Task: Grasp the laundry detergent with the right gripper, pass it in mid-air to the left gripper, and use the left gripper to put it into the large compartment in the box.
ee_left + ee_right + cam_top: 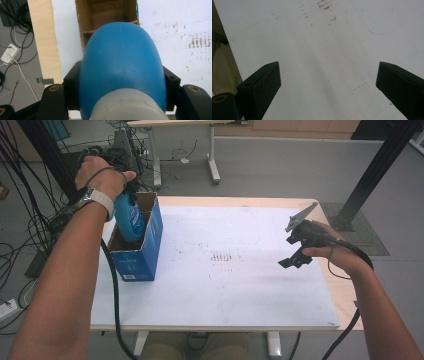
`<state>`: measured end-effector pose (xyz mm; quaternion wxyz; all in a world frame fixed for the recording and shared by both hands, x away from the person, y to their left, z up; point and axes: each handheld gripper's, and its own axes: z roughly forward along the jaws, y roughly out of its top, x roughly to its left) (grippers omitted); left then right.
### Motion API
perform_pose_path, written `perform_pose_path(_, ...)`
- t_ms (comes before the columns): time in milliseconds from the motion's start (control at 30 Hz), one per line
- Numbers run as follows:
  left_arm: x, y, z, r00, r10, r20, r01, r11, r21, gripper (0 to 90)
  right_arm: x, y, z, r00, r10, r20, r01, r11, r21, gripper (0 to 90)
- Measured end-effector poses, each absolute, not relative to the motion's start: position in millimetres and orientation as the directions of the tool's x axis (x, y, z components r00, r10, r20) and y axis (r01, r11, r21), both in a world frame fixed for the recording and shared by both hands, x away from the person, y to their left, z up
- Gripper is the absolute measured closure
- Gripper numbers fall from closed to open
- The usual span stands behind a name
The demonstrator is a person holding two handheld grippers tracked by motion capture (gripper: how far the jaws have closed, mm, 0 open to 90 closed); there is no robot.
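Blue bottle (131, 220): smooth rounded plastic, pale cap end toward camera, clamped between jaws of left hand-held gripper (122, 82), base partly inside cardboard box (150, 251) directly below gripper. Likely held cap-up for straight lowering. Box: open top, corrugated brown inside, printed blue outside. Right hand-held gripper (328, 82): jaws spread, empty, idle above scuffed white surface (240, 275).

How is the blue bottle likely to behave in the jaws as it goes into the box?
The bottle looks like smooth rounded plastic, so it may slip or twist between the left gripper's jaws. It seems stiff, showing no dent. The narrow, tall box could tip if nudged.
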<state>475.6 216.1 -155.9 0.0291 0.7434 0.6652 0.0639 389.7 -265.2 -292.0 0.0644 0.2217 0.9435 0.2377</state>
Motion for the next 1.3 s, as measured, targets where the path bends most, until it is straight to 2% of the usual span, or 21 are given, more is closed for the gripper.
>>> perform_pose_path(633,477,220,-182,0.103,0.992,0.079,0.983,-0.114,0.142,37.7,392,-264,-298,-0.891,0.454,-0.004,0.398,0.786,0.473,5.7)
perform_pose_path(1300,473,220,-200,0.087,0.994,0.059,0.987,-0.095,0.133,37.7,391,-264,-301,-0.888,0.46,0.003,0.405,0.78,0.477,5.6)
